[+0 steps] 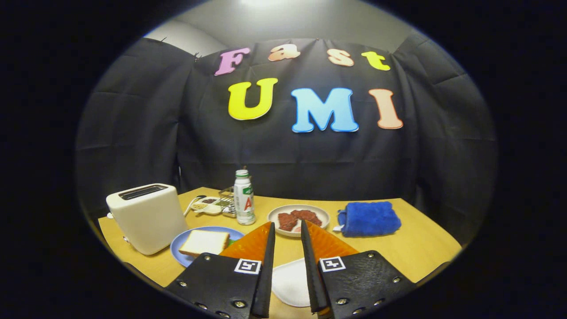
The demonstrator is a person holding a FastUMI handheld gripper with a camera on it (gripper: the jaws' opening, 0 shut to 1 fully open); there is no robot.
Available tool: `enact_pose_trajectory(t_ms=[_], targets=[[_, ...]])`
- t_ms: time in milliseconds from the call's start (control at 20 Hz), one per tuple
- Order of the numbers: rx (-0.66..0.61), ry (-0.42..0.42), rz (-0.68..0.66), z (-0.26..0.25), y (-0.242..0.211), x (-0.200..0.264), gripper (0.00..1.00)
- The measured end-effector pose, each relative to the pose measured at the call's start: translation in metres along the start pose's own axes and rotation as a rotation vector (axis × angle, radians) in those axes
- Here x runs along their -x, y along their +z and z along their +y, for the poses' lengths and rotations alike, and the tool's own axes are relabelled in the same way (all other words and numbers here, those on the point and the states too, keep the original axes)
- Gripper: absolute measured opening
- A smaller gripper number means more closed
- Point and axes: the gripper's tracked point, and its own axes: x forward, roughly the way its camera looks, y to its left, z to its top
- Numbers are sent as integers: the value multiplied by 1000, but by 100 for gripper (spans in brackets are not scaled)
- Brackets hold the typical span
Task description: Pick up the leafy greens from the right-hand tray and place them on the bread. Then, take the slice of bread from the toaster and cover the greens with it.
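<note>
A slice of bread [204,242] lies on a blue plate [179,243], just left of my fingers. A bit of green leaf [231,242] peeks out from under the slice's right edge. The cream toaster [146,217] stands left of the plate, and its top slot looks dark. My gripper [287,223] hovers above the table, open, with nothing between its fingers. Under the fingers lies a white tray [290,283].
Beyond the fingertips sits a beige plate [320,213] with pieces of red meat. A blue folded towel [368,218] lies to its right. A white bottle [244,197] stands behind the blue plate, beside a small dish [207,206] and a wire rack [227,201].
</note>
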Motion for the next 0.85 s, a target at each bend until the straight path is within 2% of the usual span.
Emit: enact_pose_trajectory(t_ms=[200,450,700,850], targets=[[10,-167,-72,-92,11,28,34],[11,-269,-77,-167,5,57,34],[-7,-286,-55,-200,-3,71,33],[-18,-259,-41,-210,-8,78,33]])
